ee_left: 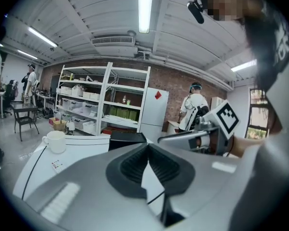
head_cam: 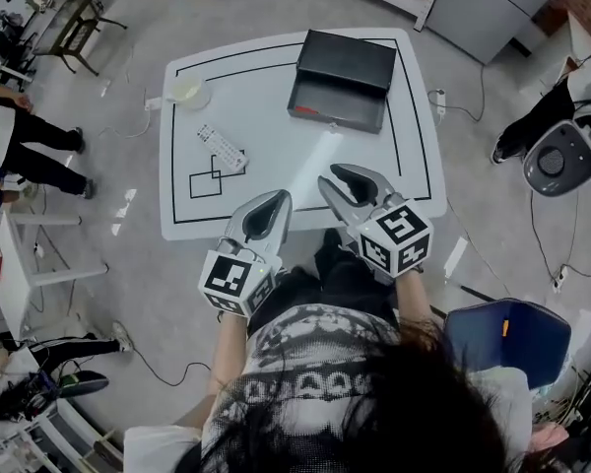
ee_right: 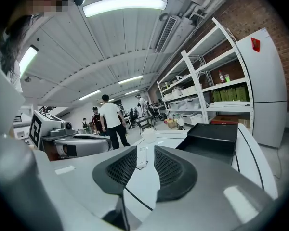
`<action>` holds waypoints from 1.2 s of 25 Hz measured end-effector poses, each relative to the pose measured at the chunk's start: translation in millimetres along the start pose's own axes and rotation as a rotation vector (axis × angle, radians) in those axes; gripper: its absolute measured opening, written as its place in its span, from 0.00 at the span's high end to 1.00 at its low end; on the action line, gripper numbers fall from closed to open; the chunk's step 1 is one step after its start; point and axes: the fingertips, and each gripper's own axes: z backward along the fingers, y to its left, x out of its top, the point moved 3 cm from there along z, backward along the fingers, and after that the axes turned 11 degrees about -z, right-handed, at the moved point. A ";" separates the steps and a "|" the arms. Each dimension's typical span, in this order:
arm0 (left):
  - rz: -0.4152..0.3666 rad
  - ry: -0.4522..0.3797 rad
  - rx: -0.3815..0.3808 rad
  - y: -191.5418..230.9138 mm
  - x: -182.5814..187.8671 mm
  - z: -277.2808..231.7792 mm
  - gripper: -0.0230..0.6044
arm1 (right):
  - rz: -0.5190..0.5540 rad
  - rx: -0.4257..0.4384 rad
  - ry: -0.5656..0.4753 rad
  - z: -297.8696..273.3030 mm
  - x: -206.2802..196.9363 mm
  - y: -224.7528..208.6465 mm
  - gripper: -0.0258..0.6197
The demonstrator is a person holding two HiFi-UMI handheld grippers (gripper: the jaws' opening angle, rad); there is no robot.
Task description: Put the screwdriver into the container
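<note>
A black open container (head_cam: 343, 79) stands at the table's far edge; it also shows in the right gripper view (ee_right: 213, 136) and the left gripper view (ee_left: 126, 138). A pale elongated object (head_cam: 222, 149), perhaps the screwdriver, lies left of centre inside the black lines; its kind is unclear. In the right gripper view this object (ee_right: 142, 157) shows through the gap between the jaws, far ahead. My left gripper (head_cam: 280, 198) (ee_left: 147, 146) hovers at the table's near edge with its tips touching and nothing held. My right gripper (head_cam: 336, 176) (ee_right: 145, 150) hovers beside it, its jaws parted and empty.
A white cup (head_cam: 189, 92) (ee_left: 55, 141) sits at the far left of the white table (head_cam: 276, 126). A blue chair (head_cam: 507, 338) stands at my right. People stand left of the table (head_cam: 20, 146), and a person with a round machine (head_cam: 561, 161) is at the right. Shelves (ee_left: 94, 105) line the back wall.
</note>
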 end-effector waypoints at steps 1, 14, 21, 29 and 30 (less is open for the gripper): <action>-0.005 -0.004 0.000 0.6 -1.4 9.2 0.96 | 0.002 -0.002 -0.001 0.0 -3.7 9.2 0.80; -0.001 -0.065 -0.012 -3.6 -36.6 131.7 0.96 | 0.002 -0.064 -0.029 23.6 -69.5 120.7 0.94; -0.003 -0.090 -0.027 -10.6 -49.7 163.7 0.96 | 0.016 -0.086 -0.032 33.4 -94.4 150.8 0.96; -0.012 -0.110 -0.037 -13.8 -54.4 182.7 0.96 | 0.043 -0.101 -0.048 40.1 -102.0 171.0 0.97; -0.011 -0.111 -0.036 -13.9 -55.3 184.4 0.96 | 0.045 -0.101 -0.047 40.3 -103.3 172.7 0.97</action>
